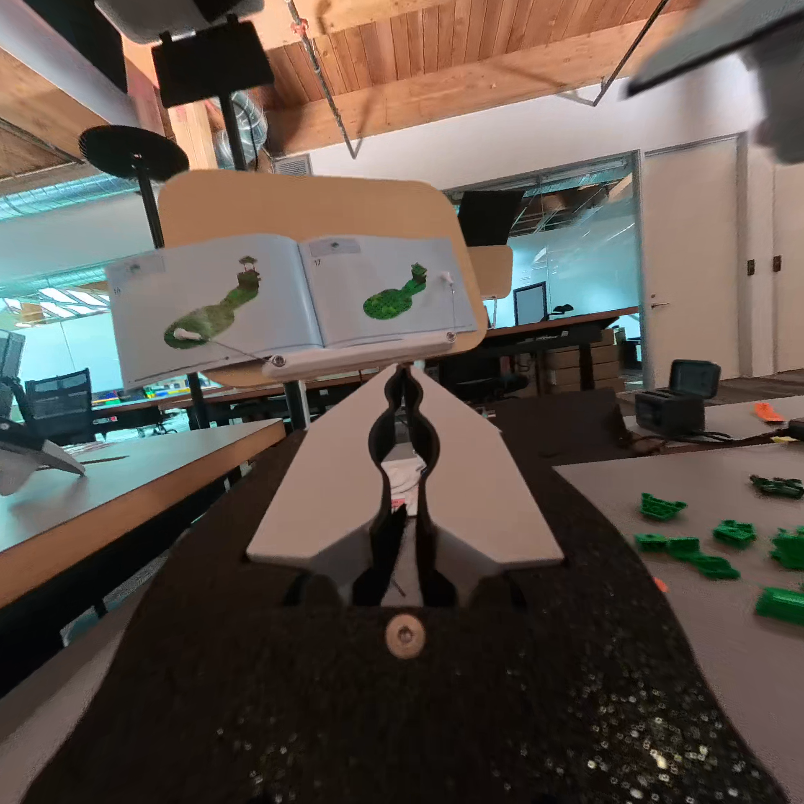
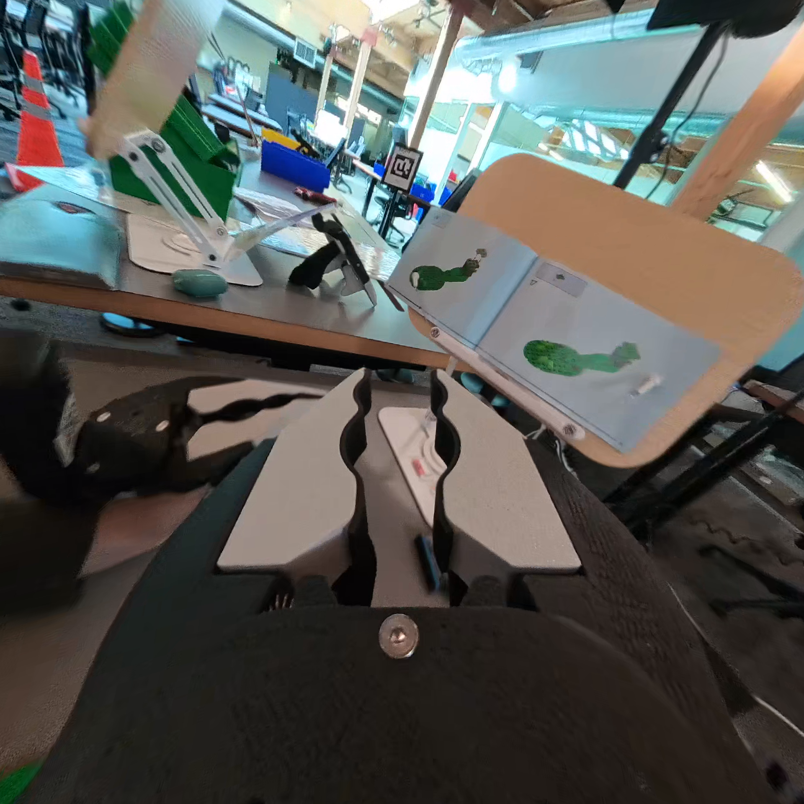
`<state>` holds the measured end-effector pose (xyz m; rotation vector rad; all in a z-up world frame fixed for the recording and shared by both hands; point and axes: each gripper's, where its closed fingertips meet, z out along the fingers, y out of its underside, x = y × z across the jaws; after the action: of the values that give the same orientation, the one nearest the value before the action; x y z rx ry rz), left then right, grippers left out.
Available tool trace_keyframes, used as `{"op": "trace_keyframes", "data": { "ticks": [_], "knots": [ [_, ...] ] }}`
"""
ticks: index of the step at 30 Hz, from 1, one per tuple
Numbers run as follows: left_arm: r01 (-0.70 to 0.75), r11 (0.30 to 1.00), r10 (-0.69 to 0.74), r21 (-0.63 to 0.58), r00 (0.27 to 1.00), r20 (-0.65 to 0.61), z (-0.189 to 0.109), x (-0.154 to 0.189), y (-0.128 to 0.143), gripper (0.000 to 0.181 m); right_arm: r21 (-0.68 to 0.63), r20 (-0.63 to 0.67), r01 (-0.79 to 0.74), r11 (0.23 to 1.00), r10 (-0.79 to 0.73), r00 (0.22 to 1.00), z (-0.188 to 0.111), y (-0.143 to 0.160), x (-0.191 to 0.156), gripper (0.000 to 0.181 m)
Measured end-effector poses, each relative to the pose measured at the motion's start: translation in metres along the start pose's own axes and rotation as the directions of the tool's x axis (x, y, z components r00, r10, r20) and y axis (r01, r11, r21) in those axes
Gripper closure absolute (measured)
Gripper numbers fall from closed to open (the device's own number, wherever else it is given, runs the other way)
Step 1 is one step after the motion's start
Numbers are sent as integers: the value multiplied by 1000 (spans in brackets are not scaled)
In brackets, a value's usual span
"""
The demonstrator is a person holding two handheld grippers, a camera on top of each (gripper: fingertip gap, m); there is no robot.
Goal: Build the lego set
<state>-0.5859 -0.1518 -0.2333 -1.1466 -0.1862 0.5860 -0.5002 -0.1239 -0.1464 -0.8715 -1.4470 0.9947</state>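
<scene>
The open instruction booklet [image 1: 269, 300] rests on a tan wooden stand [image 1: 304, 204] straight ahead of my left gripper [image 1: 402, 370], which is shut and empty, raised above the table. Several loose green lego pieces [image 1: 687, 552] and a dark green one [image 1: 776, 486] lie on the grey table [image 1: 631, 487] to its right. In the right wrist view, my right gripper [image 2: 400, 378] is open and empty, its fingers apart. The booklet [image 2: 522, 313] on its stand [image 2: 609, 217] is ahead to its right. The left gripper [image 2: 243, 404] shows at its left, shut.
A black case [image 1: 670, 409] and an orange item [image 1: 768, 412] sit at the back right. A neighbouring table [image 2: 261, 300] holds a second stand [image 2: 174, 209], green bins [image 2: 187, 152], a blue bin [image 2: 296, 167] and a teal object [image 2: 200, 283]. An orange cone [image 2: 37, 113] stands beyond. About 12 centimetres separates my left fingertips from my right.
</scene>
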Motion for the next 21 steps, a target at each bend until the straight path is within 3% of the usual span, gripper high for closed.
{"op": "trace_keyframes", "data": {
  "ticks": [5, 8, 11, 16, 21],
  "knots": [
    [30, 999, -29, 16, 999, -18, 15, -14, 11, 181, -80, 55, 177, 981, -173, 983, 122, 7, 6, 157],
    [32, 999, -32, 12, 999, -27, 19, -20, 13, 181, -152, 265, 199, 968, -155, 952, 190, 23, -23, 168],
    [20, 999, -18, 37, 999, -49, 22, -22, 8, 181, -208, 196, 264, 942, -224, 955, 247, 44, -9, 164],
    [20, 999, -17, 38, 997, -73, 26, -17, 10, 181, -258, 79, 372, 892, -364, 928, 295, 64, 15, 164],
    [-7, 999, 13, 46, 994, -112, 28, -7, 10, 181, -277, 176, 493, 825, -461, 870, 306, 91, 0, 167]
  ]
}}
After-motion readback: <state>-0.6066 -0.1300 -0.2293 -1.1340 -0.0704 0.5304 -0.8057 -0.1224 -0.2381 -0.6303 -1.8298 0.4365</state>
